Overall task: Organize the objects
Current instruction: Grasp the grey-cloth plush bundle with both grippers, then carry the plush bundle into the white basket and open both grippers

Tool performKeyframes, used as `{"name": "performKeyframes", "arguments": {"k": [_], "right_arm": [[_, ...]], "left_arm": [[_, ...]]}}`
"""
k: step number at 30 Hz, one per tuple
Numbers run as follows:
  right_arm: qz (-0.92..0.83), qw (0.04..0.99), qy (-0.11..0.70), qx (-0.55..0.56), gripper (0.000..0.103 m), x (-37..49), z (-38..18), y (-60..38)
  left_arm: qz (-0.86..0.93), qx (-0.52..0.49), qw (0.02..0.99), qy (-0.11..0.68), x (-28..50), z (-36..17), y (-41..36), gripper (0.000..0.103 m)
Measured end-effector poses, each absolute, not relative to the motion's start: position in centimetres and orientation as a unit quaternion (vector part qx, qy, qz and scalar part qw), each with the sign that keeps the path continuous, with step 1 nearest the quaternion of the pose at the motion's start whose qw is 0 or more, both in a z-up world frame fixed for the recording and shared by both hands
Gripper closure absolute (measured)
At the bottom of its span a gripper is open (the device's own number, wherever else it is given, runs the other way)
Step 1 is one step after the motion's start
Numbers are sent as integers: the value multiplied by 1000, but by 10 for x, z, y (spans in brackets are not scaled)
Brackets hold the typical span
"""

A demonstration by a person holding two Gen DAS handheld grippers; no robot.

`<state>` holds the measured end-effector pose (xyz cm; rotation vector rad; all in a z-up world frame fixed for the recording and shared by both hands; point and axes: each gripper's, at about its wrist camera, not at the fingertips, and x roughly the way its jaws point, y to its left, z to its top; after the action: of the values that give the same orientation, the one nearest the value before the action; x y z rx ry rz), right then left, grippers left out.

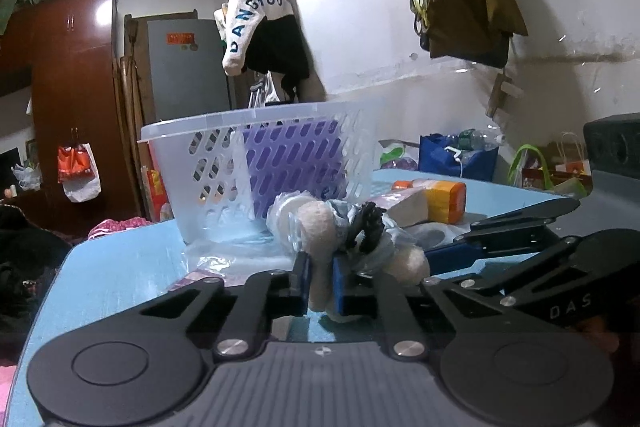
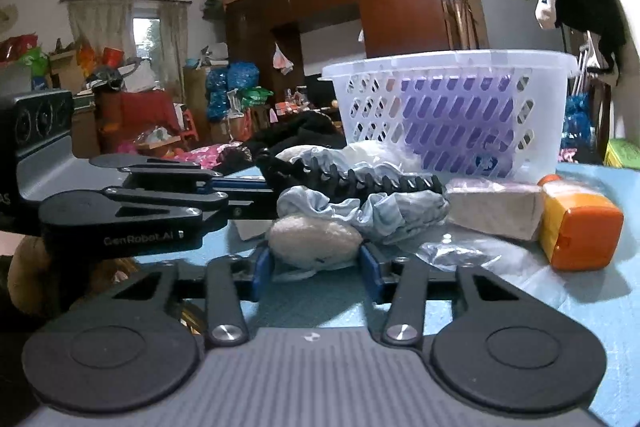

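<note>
Two grippers work low over our blue table (image 2: 600, 307). Our left gripper (image 1: 318, 281) is nearly closed, its blue pads pinching a white fuzzy ball (image 1: 316, 227). Our right gripper (image 2: 316, 263) is approx. half open, with a 2nd fuzzy ball (image 2: 314, 239) filling the gap betw. its pads; we can't tell if it's squeezing. Both balls sit in a heap w/ a pale blue scrunchie (image 2: 384, 213) and black coiled band (image 2: 352, 181), mid-table. Behind it, toward the far edge, stands a clear perforated basket (image 2: 452, 107); an orange box (image 2: 580, 227) lies near the table's right side.
</note>
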<state>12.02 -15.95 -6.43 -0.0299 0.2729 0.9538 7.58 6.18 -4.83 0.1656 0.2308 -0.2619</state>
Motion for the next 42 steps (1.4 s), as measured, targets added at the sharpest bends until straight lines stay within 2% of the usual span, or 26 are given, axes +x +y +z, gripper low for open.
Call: {"name": "performKeyframes", "arguments": {"k": [23, 34, 42], "right_arm": [[465, 881, 51, -65, 59, 113, -29, -169], [477, 871, -14, -115, 59, 132, 40, -162], [508, 852, -9, -130, 59, 196, 77, -131]], "left_arm": [[-135, 82, 986, 55, 58, -21, 57, 91], [-118, 94, 988, -9, 66, 39, 53, 91], [-86, 106, 991, -10, 122, 91, 62, 91]]}}
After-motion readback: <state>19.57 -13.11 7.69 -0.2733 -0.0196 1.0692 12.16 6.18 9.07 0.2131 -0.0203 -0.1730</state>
